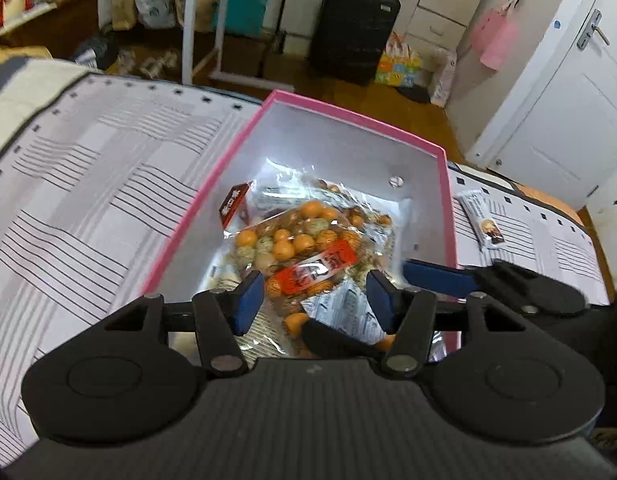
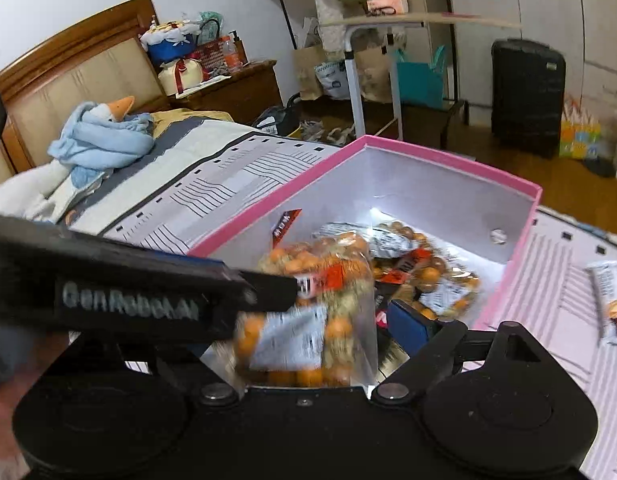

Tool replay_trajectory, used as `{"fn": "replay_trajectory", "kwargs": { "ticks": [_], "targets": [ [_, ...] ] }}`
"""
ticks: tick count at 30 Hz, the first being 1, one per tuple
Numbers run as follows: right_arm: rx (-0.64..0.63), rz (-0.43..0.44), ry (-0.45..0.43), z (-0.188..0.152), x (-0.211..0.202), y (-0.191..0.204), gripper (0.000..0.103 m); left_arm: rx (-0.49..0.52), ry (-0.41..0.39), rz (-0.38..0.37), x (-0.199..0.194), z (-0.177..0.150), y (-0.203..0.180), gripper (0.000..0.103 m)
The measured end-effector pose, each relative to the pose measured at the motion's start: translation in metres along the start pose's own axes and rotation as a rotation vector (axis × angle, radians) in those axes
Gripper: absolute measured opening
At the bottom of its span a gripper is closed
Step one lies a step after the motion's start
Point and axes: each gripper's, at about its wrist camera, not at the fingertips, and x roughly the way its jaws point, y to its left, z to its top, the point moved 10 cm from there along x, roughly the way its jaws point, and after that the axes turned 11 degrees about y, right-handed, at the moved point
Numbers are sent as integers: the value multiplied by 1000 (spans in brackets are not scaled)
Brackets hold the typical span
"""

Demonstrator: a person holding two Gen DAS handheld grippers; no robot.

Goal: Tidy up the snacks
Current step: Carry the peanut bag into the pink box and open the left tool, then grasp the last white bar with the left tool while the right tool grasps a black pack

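A pink box (image 1: 448, 200) with a white inside lies on the bed and holds several clear bags of orange and tan round snacks (image 1: 292, 240). My left gripper (image 1: 314, 300) is open and empty just above the bags at the box's near end. My right gripper (image 2: 320, 320) has a clear bag of the same snacks (image 2: 308, 320) between its fingers over the box (image 2: 448, 160); the left gripper's finger (image 2: 148, 280) crosses in front and hides the right gripper's left finger. The right gripper's blue finger (image 1: 436, 276) shows in the left wrist view at the box's right wall.
A wrapped snack bar (image 1: 482, 220) lies on the striped bedspread right of the box, seen also in the right wrist view (image 2: 610, 300). A goose plush in a blue towel (image 2: 100, 140) lies at the headboard. A black suitcase (image 1: 352, 28) and bags stand on the floor beyond.
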Motion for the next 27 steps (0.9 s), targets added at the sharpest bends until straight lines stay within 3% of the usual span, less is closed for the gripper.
{"fn": "replay_trajectory", "kwargs": {
  "ticks": [5,13,21,27],
  "targets": [
    [-49,-22,-52,-12,-44,-7,91,14,-68,-5,-22,0,-2,55],
    [-92,-161,-171,-36,-127,-46,92,64,-70,-128,-53,-8,-41,54],
    [-244,-307,-11,-71,-160,-105,90,298,-76,-202,-70,-10,-128,54],
    [-258,-305,53,-91,-165,-148,83,364,-43,-210,-48,-9,-184,54]
  ]
}}
